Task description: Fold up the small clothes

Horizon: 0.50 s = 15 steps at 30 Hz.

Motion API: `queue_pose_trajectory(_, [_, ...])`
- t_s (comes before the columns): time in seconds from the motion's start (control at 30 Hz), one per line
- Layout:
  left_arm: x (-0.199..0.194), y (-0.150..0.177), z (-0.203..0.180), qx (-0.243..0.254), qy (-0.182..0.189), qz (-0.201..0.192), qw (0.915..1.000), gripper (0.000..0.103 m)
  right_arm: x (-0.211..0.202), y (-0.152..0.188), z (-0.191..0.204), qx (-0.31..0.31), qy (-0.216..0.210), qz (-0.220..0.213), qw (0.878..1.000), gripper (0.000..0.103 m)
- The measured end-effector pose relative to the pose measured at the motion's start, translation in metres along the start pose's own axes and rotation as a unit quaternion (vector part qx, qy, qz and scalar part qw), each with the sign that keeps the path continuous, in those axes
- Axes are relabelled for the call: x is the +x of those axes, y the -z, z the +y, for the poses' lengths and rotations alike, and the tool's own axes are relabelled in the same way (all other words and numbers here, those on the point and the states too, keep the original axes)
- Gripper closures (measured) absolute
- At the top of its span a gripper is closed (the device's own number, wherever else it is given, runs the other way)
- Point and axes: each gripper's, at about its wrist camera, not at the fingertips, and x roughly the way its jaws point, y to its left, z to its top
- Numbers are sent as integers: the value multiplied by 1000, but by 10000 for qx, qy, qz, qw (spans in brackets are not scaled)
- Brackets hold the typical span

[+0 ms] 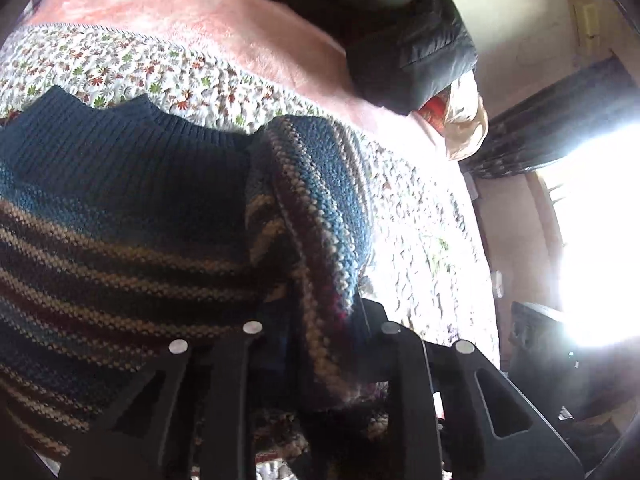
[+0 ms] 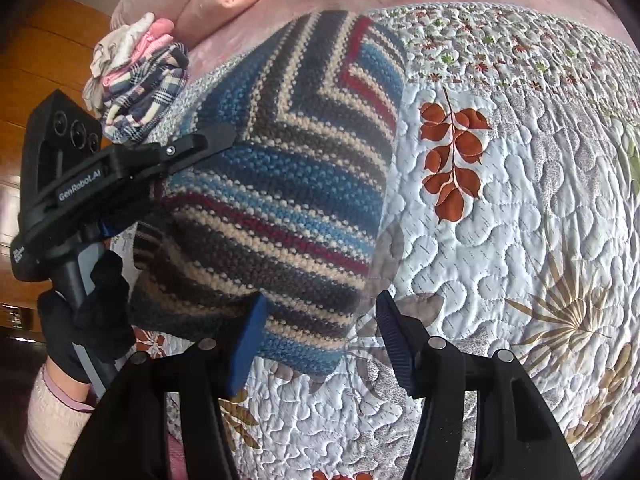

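Note:
A striped knit sweater (image 2: 280,184) in blue, cream, maroon and grey lies on the quilt (image 2: 500,240), with one part folded over so its stripes meet in a chevron. My left gripper (image 2: 212,138), held by a gloved hand (image 2: 92,312), is shut on the sweater's left edge. In the left wrist view the sweater (image 1: 140,220) fills the frame and a thick fold of it runs between the fingers of the left gripper (image 1: 316,320). My right gripper (image 2: 320,340) stands open at the sweater's near corner, which lies between its blue pads (image 2: 248,340).
A pile of small clothes (image 2: 136,76), plaid, pink and white, sits at the quilt's far left. A pink blanket (image 1: 200,12) covers the bed beyond. A dark padded jacket (image 1: 412,52) lies at the bed's far side. Glare from a bright window (image 1: 600,220) washes out the right.

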Motion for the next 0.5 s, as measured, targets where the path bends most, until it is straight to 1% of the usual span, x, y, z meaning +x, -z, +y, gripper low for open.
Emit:
queue_pose_trajectory(0.07, [-9, -2, -1, 24, 56, -101, 9999, 83, -10, -4, -3, 70, -119, -148, 9998, 45])
queue_pose_trajectory(0.2, [-32, -7, 3, -10, 152, -318, 9994, 83, -19, -10, -12, 245, -167, -327, 9990, 45])
queue_pose_trajectory(0.33, [-55, -12, 12, -114, 215, -485, 9985, 84, -12, -9, -15, 288, -166, -278, 9991, 45])
queue_pose_trajectory(0.43, [-78, -15, 22, -160, 246, -623, 9976, 84, -5, -6, -7, 171, -132, -219, 9995, 45])
queue_pose_trajectory(0.5, [-94, -17, 30, -118, 197, -730, 9971, 84, -2, -4, 1, 76, -137, -195, 9997, 45])
